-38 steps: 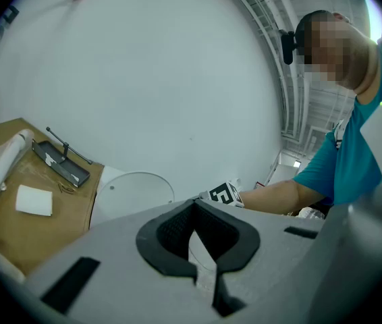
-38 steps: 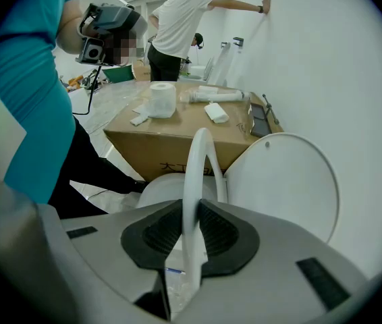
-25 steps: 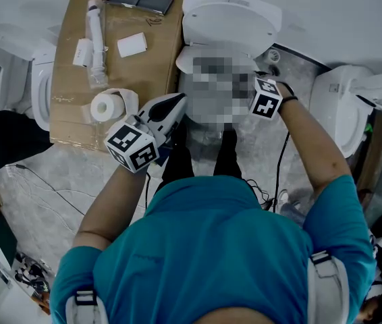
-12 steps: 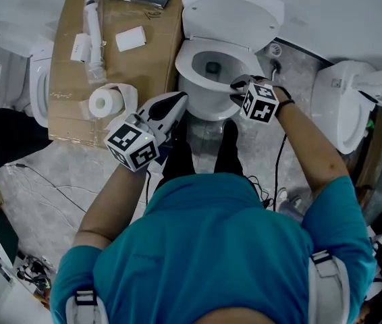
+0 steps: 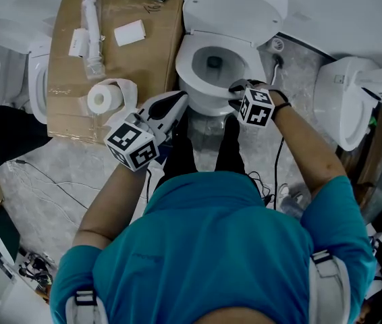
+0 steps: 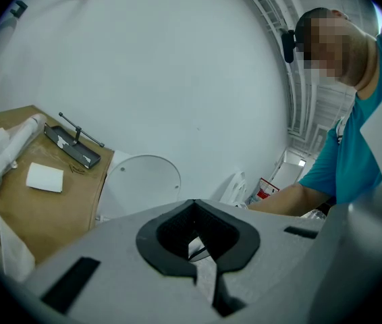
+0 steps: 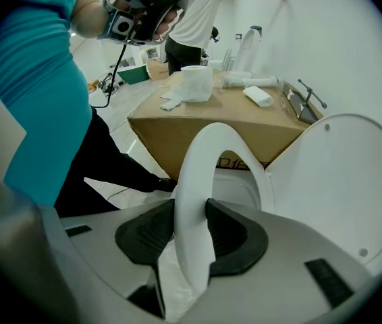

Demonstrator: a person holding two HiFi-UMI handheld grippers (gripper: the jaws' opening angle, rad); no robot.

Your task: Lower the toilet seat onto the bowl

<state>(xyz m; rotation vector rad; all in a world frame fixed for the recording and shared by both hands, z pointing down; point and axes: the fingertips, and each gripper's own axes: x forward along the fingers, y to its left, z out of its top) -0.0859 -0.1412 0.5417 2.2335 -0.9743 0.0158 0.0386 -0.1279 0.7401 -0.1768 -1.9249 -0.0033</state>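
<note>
Right tool (image 7: 191, 238) opening — seat (image 7: 194, 181) between (touching).

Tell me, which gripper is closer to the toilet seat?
Right. The right gripper has the toilet seat between its opening jaws; the left gripper hangs apart, off the bowl's front-left side.

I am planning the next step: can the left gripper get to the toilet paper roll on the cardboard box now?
Probably yes. The left gripper holds nothing, its jaws together, and the toilet paper roll stands on the near end of the cardboard box, close beside it with nothing between.
</note>
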